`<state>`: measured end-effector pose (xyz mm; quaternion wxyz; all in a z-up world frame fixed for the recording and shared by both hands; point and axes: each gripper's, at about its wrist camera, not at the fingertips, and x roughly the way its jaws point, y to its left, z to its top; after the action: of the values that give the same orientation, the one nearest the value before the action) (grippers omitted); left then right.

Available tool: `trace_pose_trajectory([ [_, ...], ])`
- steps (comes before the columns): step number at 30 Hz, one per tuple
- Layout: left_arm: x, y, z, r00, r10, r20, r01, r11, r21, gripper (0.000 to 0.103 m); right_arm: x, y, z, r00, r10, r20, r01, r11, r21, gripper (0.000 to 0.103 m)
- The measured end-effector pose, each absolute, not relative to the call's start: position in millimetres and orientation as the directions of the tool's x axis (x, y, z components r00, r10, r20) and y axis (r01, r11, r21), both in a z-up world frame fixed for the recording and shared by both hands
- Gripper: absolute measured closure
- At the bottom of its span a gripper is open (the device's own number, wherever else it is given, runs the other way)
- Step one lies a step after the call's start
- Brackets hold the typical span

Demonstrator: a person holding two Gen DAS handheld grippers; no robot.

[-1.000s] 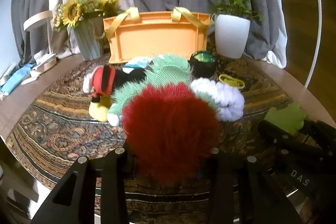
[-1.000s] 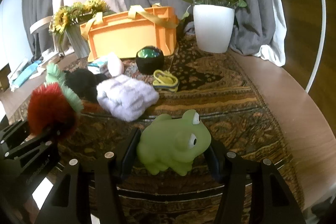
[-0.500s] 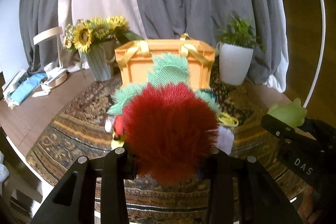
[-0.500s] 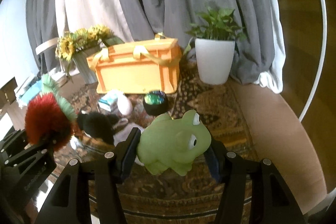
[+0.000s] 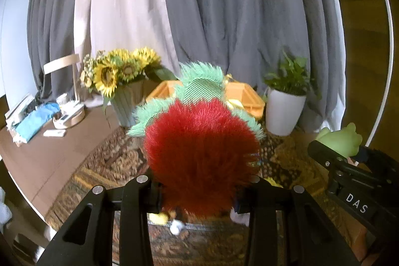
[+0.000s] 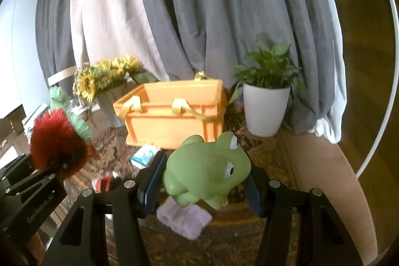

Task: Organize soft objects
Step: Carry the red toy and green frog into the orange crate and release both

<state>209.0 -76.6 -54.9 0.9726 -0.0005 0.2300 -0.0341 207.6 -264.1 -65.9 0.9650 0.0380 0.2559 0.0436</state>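
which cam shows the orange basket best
The right wrist view: the orange basket shows nearly whole there, front wall, rim and yellow handles, with only its lower corner behind the green frog. In the left wrist view, the red and green fuzzy toy hides most of it.

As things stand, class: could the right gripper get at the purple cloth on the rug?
Probably not yet. The right gripper is shut on the frog, which fills its jaws; the purple cloth lies beneath, uncovered.
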Motion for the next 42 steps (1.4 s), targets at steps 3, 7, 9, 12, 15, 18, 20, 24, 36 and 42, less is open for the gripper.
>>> trace_pose_trajectory([
  [3, 222.1, -69.4, -46.8, 0.896, -0.079, -0.437, 0.083, 0.997, -0.009, 0.065, 217.9, -257.1, -54.1, 0.874, 0.097, -0.476, -0.059, 0.994, 0.094, 0.044],
  [7, 251.0, -55.2, -34.4, 0.895, -0.110, -0.432, 0.118, 0.993, -0.008, 0.065, 232.9, -245.3, -39.3, 0.887, 0.069, -0.457, -0.035, 0.996, 0.083, 0.044],
  [9, 264.1, -49.7, -29.6, 0.895, -0.124, -0.429, 0.133, 0.991, -0.009, 0.065, 243.4, -239.6, -33.5, 0.889, 0.059, -0.454, -0.021, 0.996, 0.087, 0.044],
  [12, 283.7, -40.3, -21.5, 0.896, -0.158, -0.414, 0.166, 0.986, -0.016, 0.065, 261.1, -229.1, -25.9, 0.893, 0.046, -0.447, -0.007, 0.996, 0.088, 0.044],
  [15, 298.8, -33.0, -13.3, 0.904, -0.165, -0.394, 0.176, 0.984, -0.006, 0.065, 278.7, -219.2, -19.7, 0.900, 0.031, -0.435, 0.009, 0.996, 0.088, 0.044],
  [18, 312.5, -28.1, -7.0, 0.907, -0.173, -0.385, 0.186, 0.983, -0.003, 0.065, 294.9, -210.8, -14.5, 0.909, 0.018, -0.417, 0.021, 0.996, 0.088, 0.044],
  [20, 322.7, -24.4, -1.7, 0.907, -0.179, -0.381, 0.191, 0.981, -0.006, 0.065, 304.3, -205.9, -11.4, 0.912, 0.009, -0.411, 0.029, 0.996, 0.086, 0.044],
  [24, 344.3, -20.4, 5.1, 0.904, -0.194, -0.382, 0.205, 0.979, -0.011, 0.065, 322.3, -197.3, -4.1, 0.916, -0.006, -0.401, 0.043, 0.996, 0.082, 0.044],
  [36, 400.2, -15.2, 5.5, 0.909, -0.212, -0.360, 0.226, 0.974, -0.001, 0.065, 379.6, -189.8, 6.5, 0.924, -0.042, -0.380, 0.070, 0.996, 0.059, 0.044],
  [42, 446.9, -21.8, -8.7, 0.889, -0.204, -0.409, 0.223, 0.975, -0.001, 0.065, 415.4, -191.3, -0.3, 0.915, -0.052, -0.401, 0.073, 0.997, 0.037, 0.044],
])
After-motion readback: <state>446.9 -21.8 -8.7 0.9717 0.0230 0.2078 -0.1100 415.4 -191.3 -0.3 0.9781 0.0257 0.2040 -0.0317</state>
